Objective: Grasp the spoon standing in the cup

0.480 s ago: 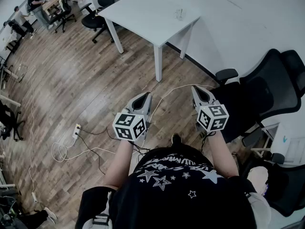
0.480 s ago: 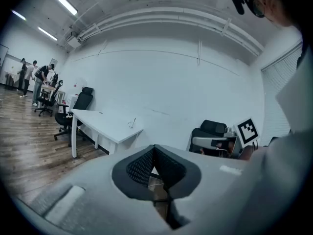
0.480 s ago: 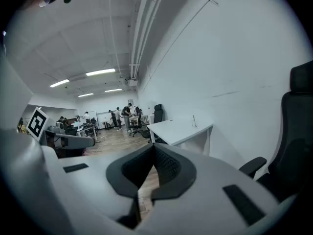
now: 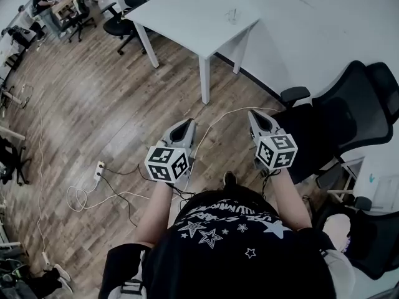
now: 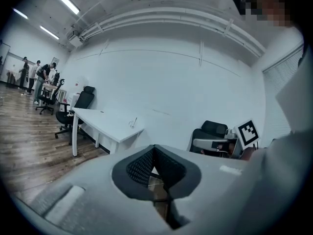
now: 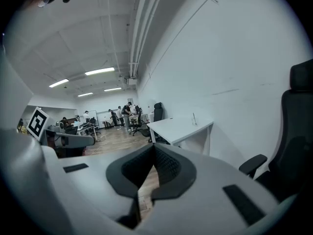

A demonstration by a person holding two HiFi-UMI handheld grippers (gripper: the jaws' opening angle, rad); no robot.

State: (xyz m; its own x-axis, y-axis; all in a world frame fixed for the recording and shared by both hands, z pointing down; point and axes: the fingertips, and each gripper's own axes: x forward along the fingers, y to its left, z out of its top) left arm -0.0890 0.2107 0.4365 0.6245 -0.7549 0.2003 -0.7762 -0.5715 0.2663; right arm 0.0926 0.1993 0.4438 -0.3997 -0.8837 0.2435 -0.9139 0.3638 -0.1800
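Starting out: cup, spoon on far table, untouched; left gripper, right gripper closed, empty; approach, grasp remain.

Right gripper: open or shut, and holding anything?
Shut and empty. In its own view, the right gripper has its jaw tips touching, with nothing between them.

A white table carries a clear cup.
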